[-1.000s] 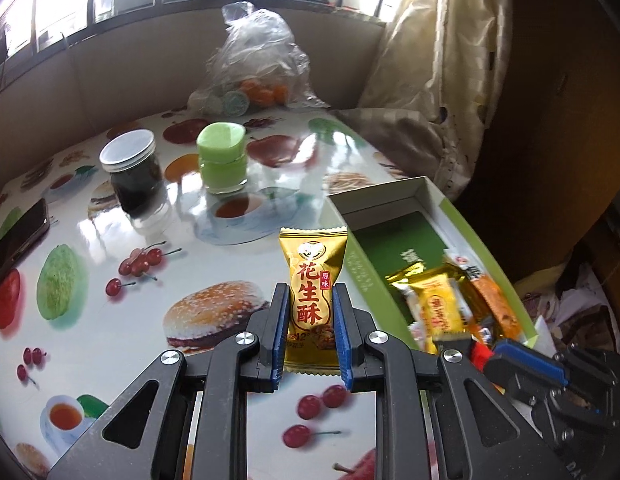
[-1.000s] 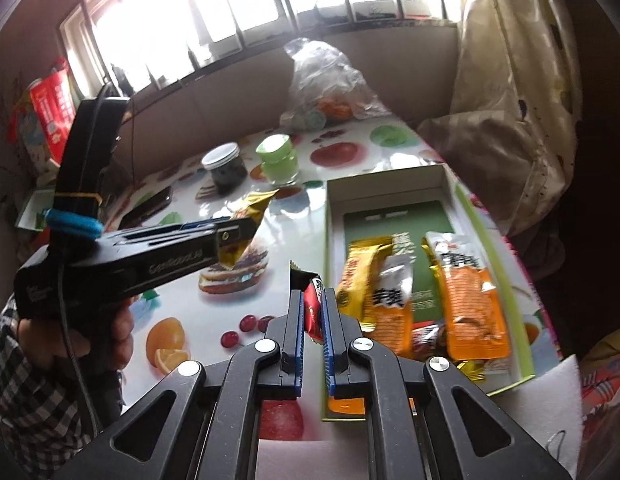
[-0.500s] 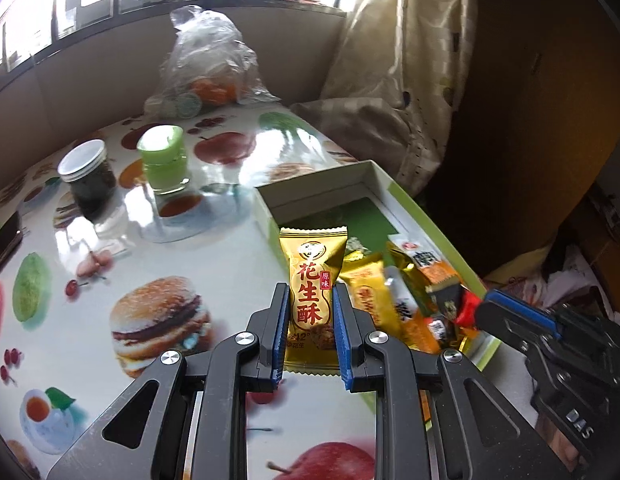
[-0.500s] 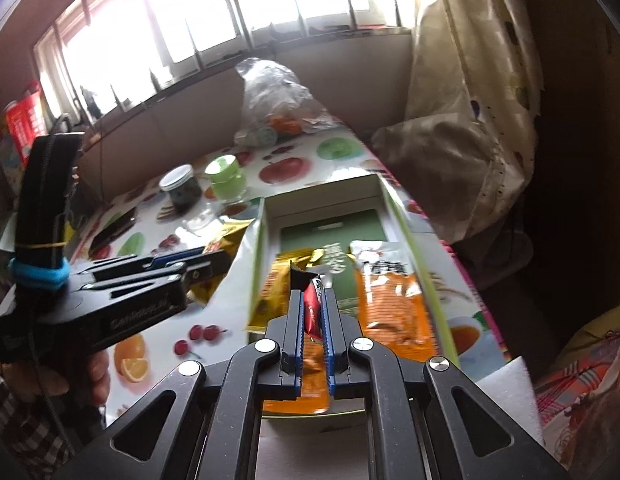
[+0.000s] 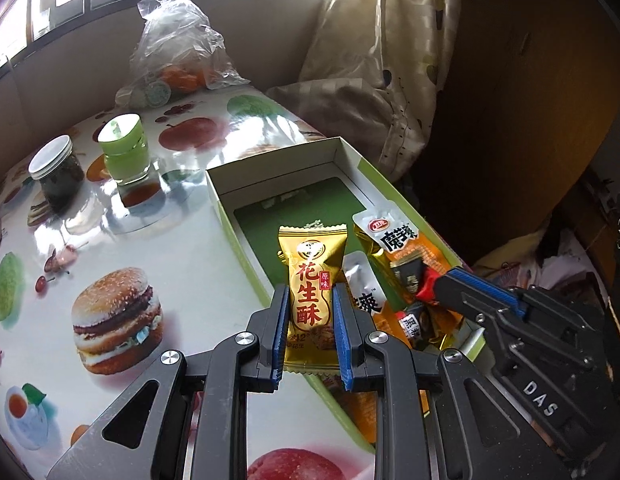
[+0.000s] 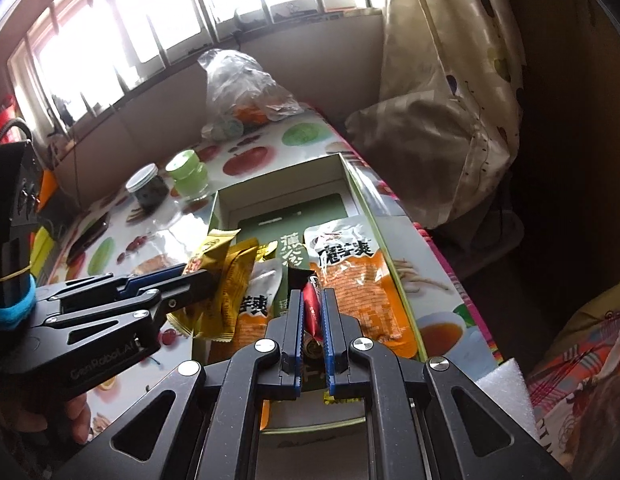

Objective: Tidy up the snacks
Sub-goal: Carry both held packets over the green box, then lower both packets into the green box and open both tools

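Note:
My left gripper (image 5: 308, 300) is shut on a gold peanut-candy packet (image 5: 312, 280), held upright over the near left part of the open green-and-white box (image 5: 269, 176). The right gripper (image 6: 310, 300) is shut on a small red-and-black snack packet (image 6: 310, 304), above the box's near end. In the left wrist view that right gripper (image 5: 434, 288) comes in from the right with the red packet (image 5: 424, 286). Inside the box lie an orange snack pouch (image 6: 354, 276), another orange-and-white pouch (image 6: 255, 300) and several gold packets (image 6: 231, 280). In the right wrist view the left gripper (image 6: 211, 276) holds its gold packet at the box's left wall.
A dark jar with a white lid (image 5: 55, 174) and a green-lidded jar (image 5: 123, 148) stand left of the box. A clear plastic bag of fruit (image 5: 177, 60) sits at the table's far end. A curtain (image 5: 390, 60) hangs right of the box. A phone (image 6: 87, 236) lies on the fruit-print tablecloth.
Both grippers have moved toward the box, each still gripping its packet. The gold packet has gone from over the tablecloth to over the box's near left part; the red packet sits deeper over the box.

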Available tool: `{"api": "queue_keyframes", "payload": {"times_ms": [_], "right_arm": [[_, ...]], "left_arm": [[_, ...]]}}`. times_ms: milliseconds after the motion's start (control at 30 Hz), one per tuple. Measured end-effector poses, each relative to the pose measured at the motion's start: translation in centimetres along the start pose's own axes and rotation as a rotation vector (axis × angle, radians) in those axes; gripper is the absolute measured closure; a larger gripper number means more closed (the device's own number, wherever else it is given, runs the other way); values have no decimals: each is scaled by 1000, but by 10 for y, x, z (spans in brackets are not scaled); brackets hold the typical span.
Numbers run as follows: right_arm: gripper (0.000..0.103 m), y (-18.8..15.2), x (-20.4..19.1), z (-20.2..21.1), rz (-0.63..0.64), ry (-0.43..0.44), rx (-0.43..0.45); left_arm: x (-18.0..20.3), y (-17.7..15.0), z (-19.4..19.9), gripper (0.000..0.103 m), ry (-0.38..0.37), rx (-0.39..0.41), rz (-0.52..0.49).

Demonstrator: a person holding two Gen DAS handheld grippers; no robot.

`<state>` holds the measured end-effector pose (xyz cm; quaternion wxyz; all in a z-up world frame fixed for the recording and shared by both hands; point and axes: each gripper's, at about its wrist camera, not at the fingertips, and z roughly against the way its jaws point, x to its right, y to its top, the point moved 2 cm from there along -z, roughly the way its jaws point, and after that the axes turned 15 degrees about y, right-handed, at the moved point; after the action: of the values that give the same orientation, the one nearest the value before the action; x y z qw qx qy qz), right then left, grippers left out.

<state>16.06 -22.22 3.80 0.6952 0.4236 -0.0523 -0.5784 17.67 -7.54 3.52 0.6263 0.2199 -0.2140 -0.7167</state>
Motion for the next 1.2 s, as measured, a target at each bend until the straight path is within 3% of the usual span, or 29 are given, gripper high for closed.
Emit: {"api": "queue_keyframes", "payload": {"times_ms": [300, 500, 567, 767, 867, 1200], "right_arm": [[88, 1, 1, -7, -1, 9, -11], [80, -3, -4, -3, 12, 6, -9], [80, -3, -3, 0, 6, 3, -3], [78, -5, -1, 13, -9, -9, 20], [78, -7, 0, 18, -16, -15, 23], [78, -16, -4, 33, -22, -17, 39]], "left_arm": [[7, 1, -2, 80, 0, -11, 6], [9, -1, 1, 73, -13, -13, 10], [10, -1, 2, 67, -18, -13, 7], [10, -2, 9, 65, -10, -5, 16], [11, -3, 13, 59, -6, 1, 21], [8, -8, 20, 58, 9, 9, 43]]}}
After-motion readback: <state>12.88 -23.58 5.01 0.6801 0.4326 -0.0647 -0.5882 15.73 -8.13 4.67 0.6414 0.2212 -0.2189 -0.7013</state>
